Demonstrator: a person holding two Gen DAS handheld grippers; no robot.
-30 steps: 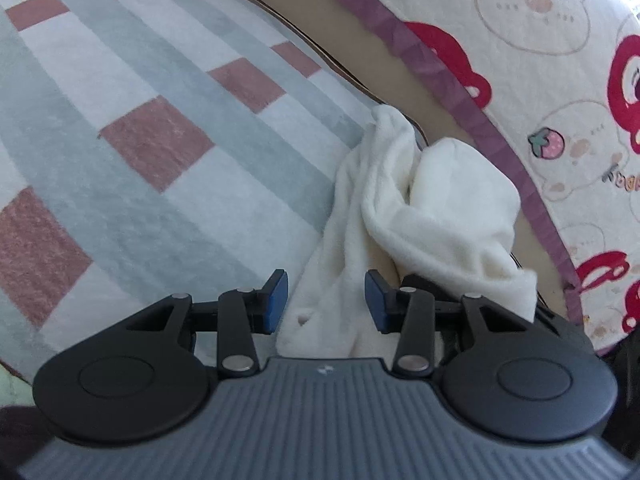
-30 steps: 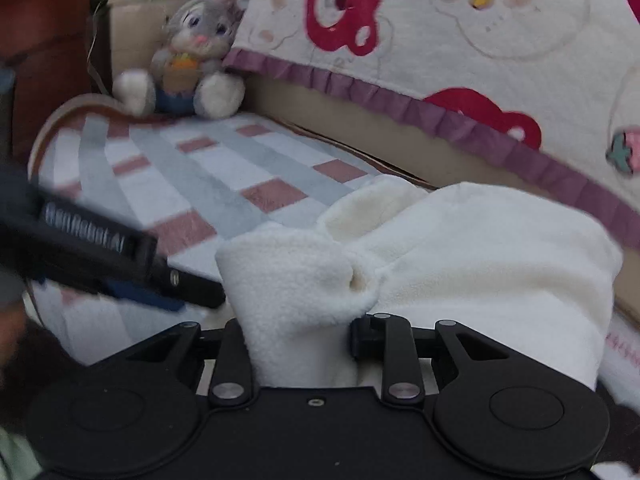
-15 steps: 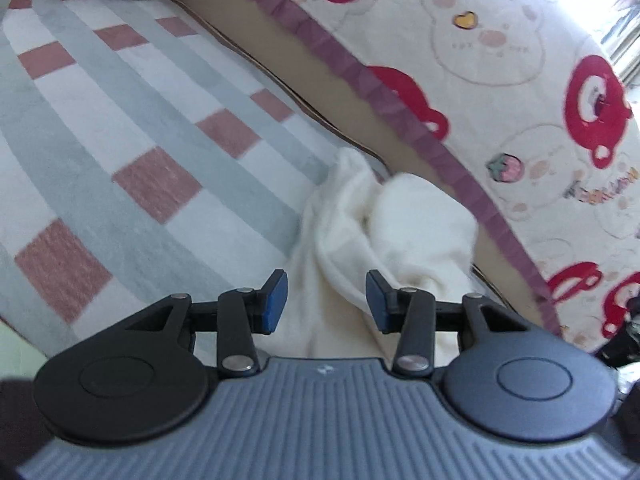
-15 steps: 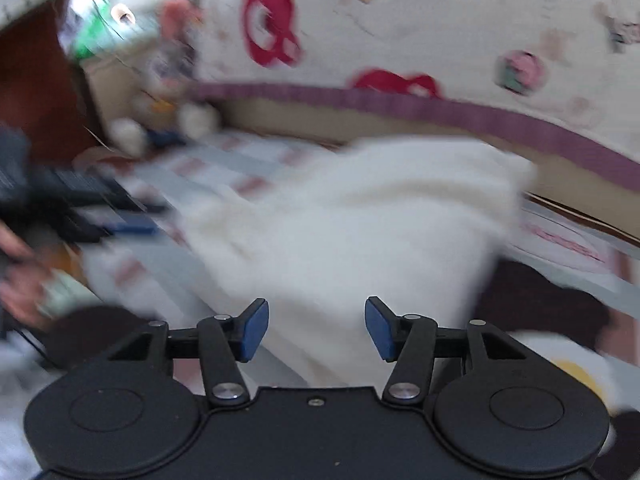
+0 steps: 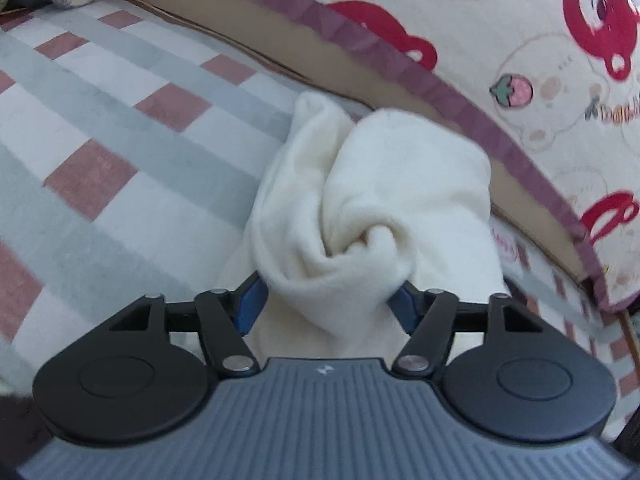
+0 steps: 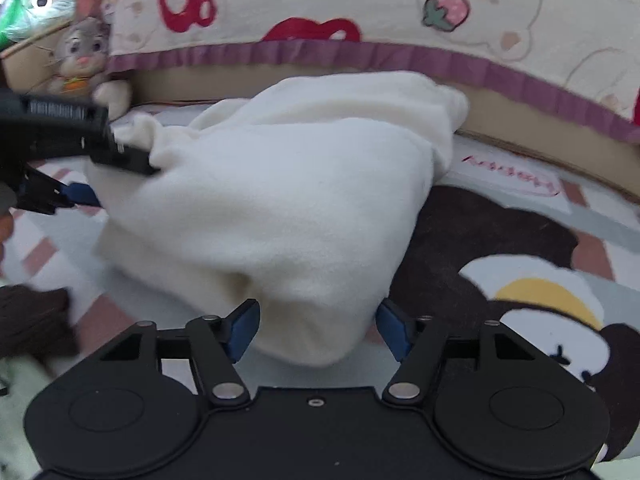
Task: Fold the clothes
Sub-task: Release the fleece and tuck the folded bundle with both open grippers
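Cream fleece garment lies bunched on the checked rug beside the bed's purple-trimmed cartoon bedspread. The left gripper and right gripper have both just been opening, jaws spread, with fleece bulging between the blue pads, unclamped

Left tongs and right tongs, jaws just spreading wide.
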